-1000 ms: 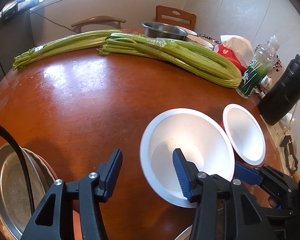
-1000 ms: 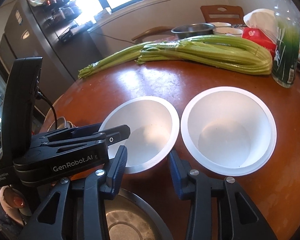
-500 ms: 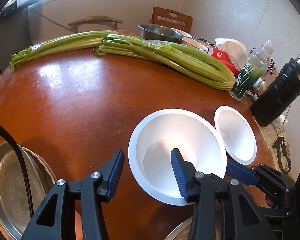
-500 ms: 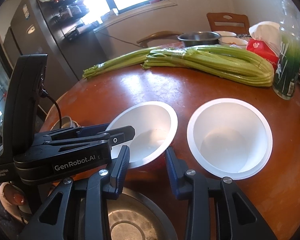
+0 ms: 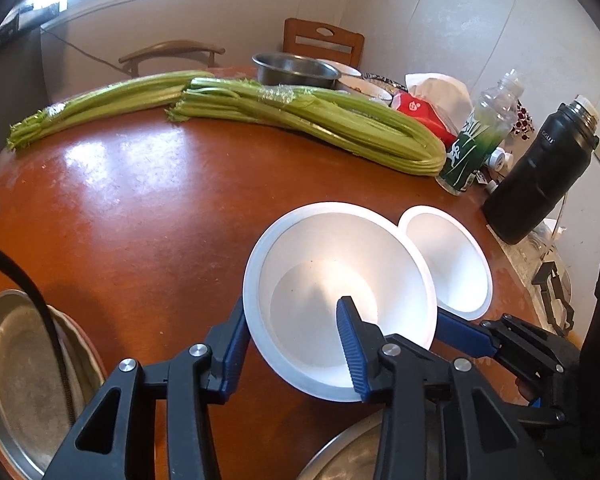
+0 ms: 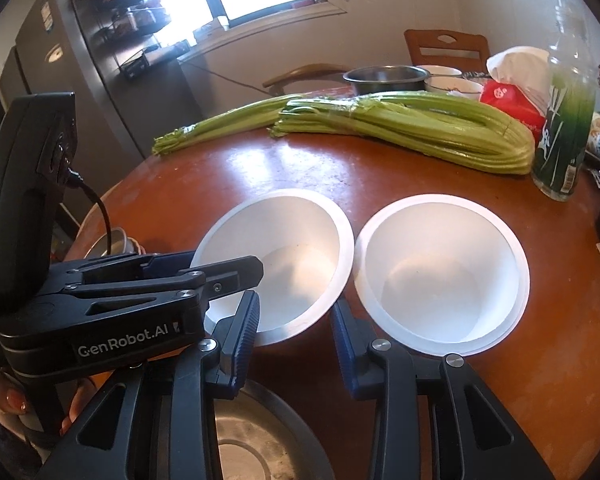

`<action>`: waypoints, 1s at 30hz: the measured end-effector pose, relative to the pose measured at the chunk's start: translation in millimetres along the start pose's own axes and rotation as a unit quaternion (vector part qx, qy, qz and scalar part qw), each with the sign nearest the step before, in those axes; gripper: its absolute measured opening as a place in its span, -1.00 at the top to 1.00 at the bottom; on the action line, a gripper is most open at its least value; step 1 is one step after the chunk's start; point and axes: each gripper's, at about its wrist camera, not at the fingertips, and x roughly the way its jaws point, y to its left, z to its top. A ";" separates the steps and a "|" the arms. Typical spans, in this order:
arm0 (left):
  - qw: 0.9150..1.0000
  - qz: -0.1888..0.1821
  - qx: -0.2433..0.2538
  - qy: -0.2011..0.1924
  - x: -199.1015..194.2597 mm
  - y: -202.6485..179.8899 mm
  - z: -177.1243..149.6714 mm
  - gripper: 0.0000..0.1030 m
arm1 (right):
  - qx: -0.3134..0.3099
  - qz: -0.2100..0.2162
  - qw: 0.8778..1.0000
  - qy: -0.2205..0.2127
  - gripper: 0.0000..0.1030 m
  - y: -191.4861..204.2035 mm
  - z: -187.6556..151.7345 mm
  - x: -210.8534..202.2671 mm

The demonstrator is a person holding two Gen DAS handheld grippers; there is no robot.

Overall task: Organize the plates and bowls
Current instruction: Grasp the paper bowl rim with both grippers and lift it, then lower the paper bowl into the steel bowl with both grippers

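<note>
Two white bowls are sitting just beside each other on the brown table (image 5: 140,220), at its near edge. The left gripper (image 5: 291,308) is clamping the left bowl (image 5: 320,264) at its near-left rim, one pad outside the wall and one inside, jaws drawn in as far as they go. The bowl is tipping up off the table on that side. The right gripper (image 6: 295,304) is also drawn in fully. The same bowl's near rim is lying between its tips, but I cannot tell whether the pads are pressing on it.

Handling, judged: the bowls are looking like thin, light, stiff ware with smooth, slippery walls. A pinch across the flat rim flange is the sensible hold, since a hold lower on the sloping wall is likely to slide off. The right bowl (image 6: 440,280) is lying untouched, so nesting is probably the step in hand.

The left view is showing the pad inside the bowl, a black flask (image 5: 540,184) and a steel plate (image 5: 16,368) at far left. The right view is showing the gap between the bowls, a second steel dish (image 6: 252,440) under the fingers, and the refrigerator (image 6: 60,60).
</note>
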 end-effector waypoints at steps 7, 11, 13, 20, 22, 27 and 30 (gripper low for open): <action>1.000 0.010 0.002 -0.022 -25.2 -4.4 -4.3 0.18 | -0.009 0.013 1.000 -0.013 0.25 11.7 1.0 -16.9; 0.999 0.012 0.002 -0.031 -40.1 -8.0 -8.8 0.18 | -0.015 0.014 1.000 -0.021 0.25 18.9 -1.0 -30.5; 0.999 0.013 0.004 -0.038 -49.1 -11.6 -11.8 0.18 | -0.017 0.016 0.999 -0.024 0.25 22.1 -2.7 -37.3; 0.998 0.017 0.008 -0.057 -75.6 -22.9 -24.8 0.17 | -0.026 0.015 0.999 -0.039 0.25 33.9 -11.4 -63.6; 0.998 0.018 0.010 -0.062 -83.2 -26.5 -29.3 0.18 | -0.030 0.016 0.998 -0.043 0.25 37.6 -16.1 -72.0; 0.997 0.020 0.008 -0.068 -96.3 -31.6 -41.0 0.18 | -0.032 0.018 0.998 -0.048 0.25 43.9 -25.4 -85.7; 0.997 0.020 0.007 -0.072 -103.0 -33.4 -49.5 0.17 | -0.036 0.018 0.998 -0.050 0.25 46.4 -30.0 -91.9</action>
